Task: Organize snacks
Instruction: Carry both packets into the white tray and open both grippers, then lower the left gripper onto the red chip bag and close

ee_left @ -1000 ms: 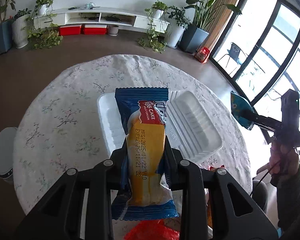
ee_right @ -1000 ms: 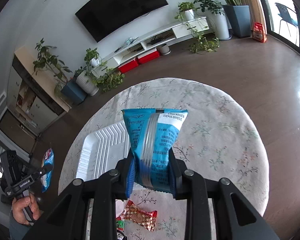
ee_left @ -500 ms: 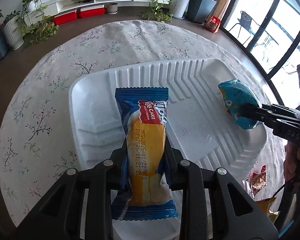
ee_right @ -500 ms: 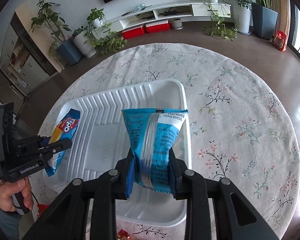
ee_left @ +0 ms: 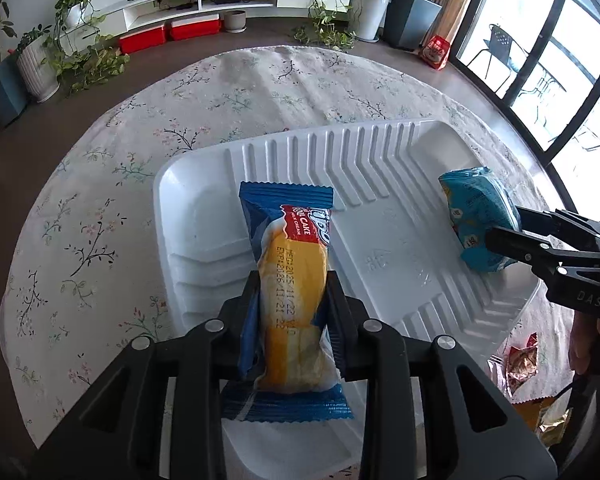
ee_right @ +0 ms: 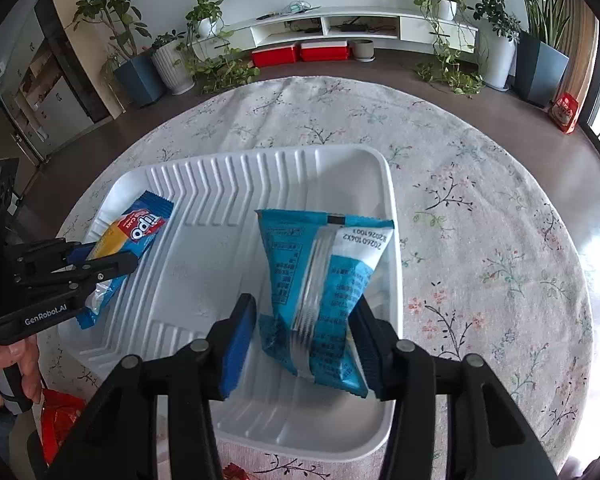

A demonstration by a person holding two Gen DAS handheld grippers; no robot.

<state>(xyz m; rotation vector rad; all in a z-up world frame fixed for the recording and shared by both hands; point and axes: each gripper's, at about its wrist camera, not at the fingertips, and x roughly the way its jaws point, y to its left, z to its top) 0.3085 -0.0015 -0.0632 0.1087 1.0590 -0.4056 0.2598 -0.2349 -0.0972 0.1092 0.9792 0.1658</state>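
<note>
A white ribbed tray [ee_left: 380, 168] [ee_right: 188, 208] sits on the round floral table. My left gripper [ee_left: 294, 296] is shut on a blue and yellow roll cake pack [ee_left: 296, 280] over the tray's left part; it also shows in the right wrist view [ee_right: 136, 236]. My right gripper [ee_right: 304, 320] has its jaws spread apart, and the light blue snack bag [ee_right: 324, 292] lies between them in the tray's right part, leaning toward the right finger. The bag also shows in the left wrist view [ee_left: 476, 220].
Loose snack wrappers [ee_left: 520, 360] lie on the table by the tray's near right corner, and a red wrapper [ee_right: 60, 420] lies near the tray's left corner. The floral tablecloth [ee_right: 480, 240] spreads around the tray. Plants and a low white shelf stand beyond.
My right gripper has opened around the light blue bag, which now rests in the tray. Both grippers have come lower over the tray. The left still grips the roll cake.
</note>
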